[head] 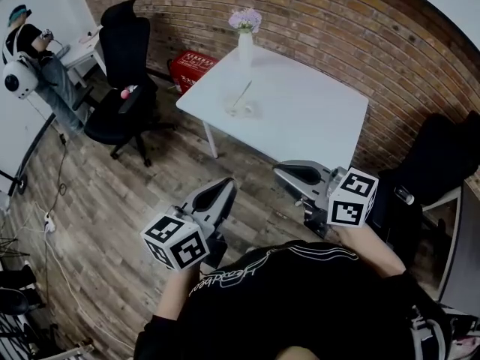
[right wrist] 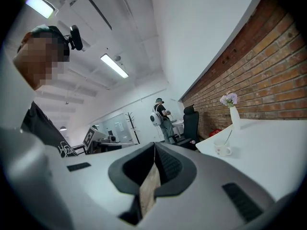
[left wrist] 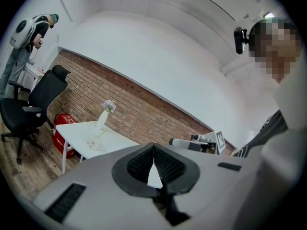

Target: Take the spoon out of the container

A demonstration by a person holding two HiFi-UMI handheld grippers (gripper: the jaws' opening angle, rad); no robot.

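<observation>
Thin spoon (head: 242,94) leaning in small pale handled container (head: 238,112) on smooth white square table (head: 322,126), near slender white vase (head: 245,49); well apart, over wood-plank floor (head: 112,223), left gripper (head: 223,189) and right gripper (head: 290,173), ribbed black jaws closed tip to tip, gripping nothing.

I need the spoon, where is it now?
In the head view the spoon leans in the cup on the white table, left side, just before the flower vase.
</observation>
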